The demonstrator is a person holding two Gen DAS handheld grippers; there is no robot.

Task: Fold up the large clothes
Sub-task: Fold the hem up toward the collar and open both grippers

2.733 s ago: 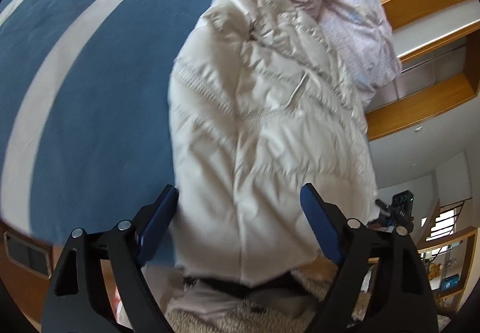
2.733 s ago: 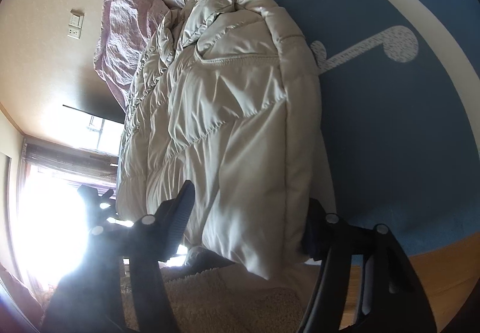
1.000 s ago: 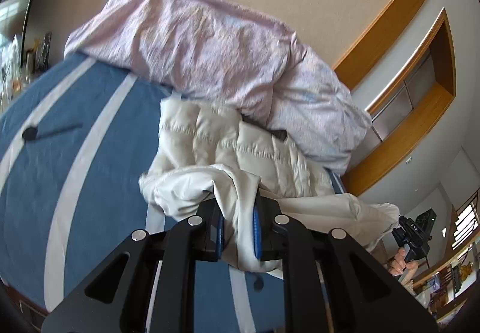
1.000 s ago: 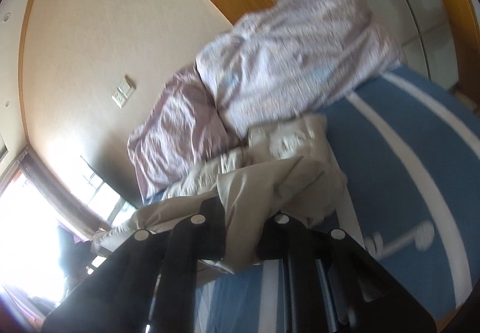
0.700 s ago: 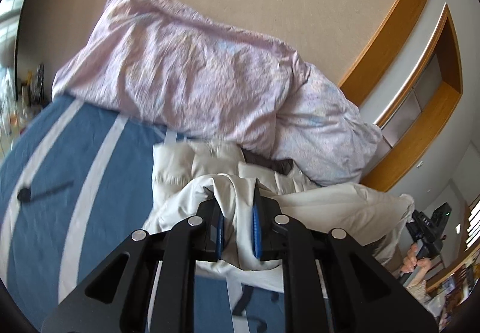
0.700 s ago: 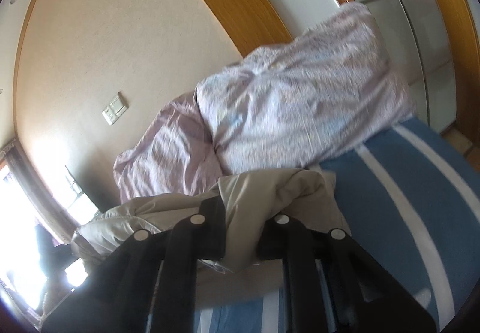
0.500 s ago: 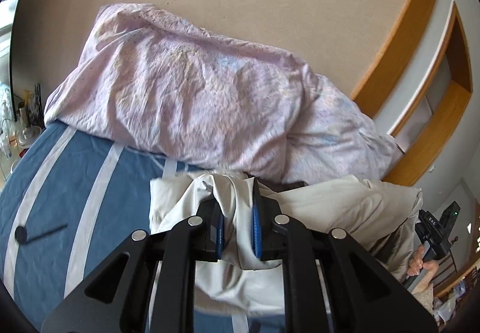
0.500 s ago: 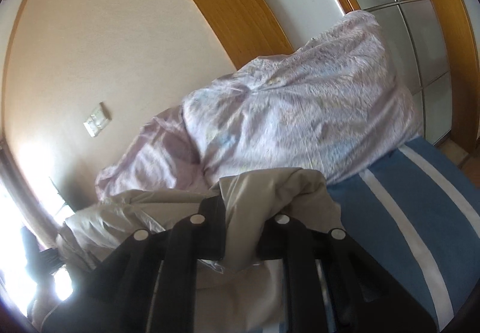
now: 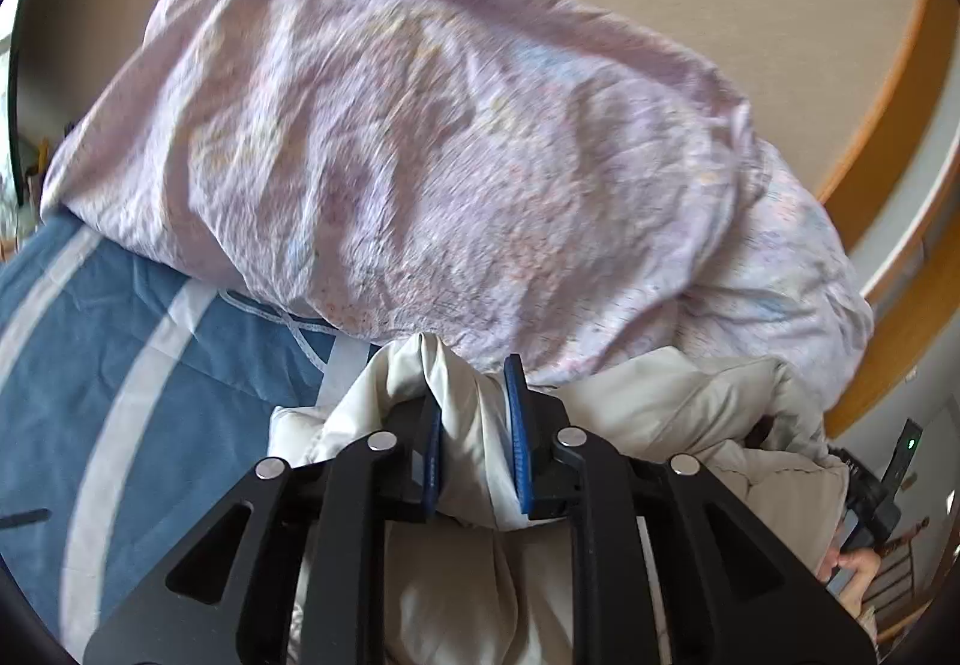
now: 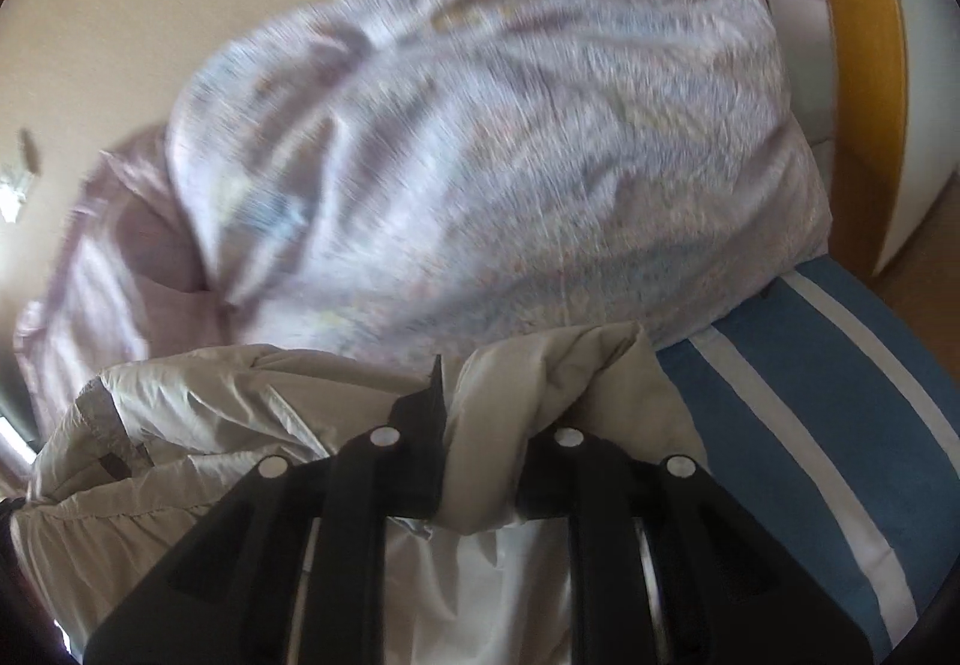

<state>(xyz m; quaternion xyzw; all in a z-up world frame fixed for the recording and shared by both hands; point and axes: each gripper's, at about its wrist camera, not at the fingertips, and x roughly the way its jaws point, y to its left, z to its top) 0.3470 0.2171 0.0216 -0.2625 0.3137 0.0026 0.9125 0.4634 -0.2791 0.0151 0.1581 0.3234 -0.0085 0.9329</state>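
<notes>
Jaws: both have just been opening, cream padded jacket (image 9: 474,425) fabric bunched between each pair.
Left gripper (image 9: 474,428): pads seem to touch fabric.
Right gripper (image 10: 480,425): likewise.
Jacket: lower centre, against lilac crumpled duvet (image 9: 432,149), on blue white-striped bedcover (image 9: 90,365).

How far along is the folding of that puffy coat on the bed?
Done: the beige puffer jacket has been doubled over toward the lilac duvet. In hand: the left gripper and right gripper have jacket fabric between them, their jaws just opening. Left: letting go, any further folds, smoothing.
</notes>
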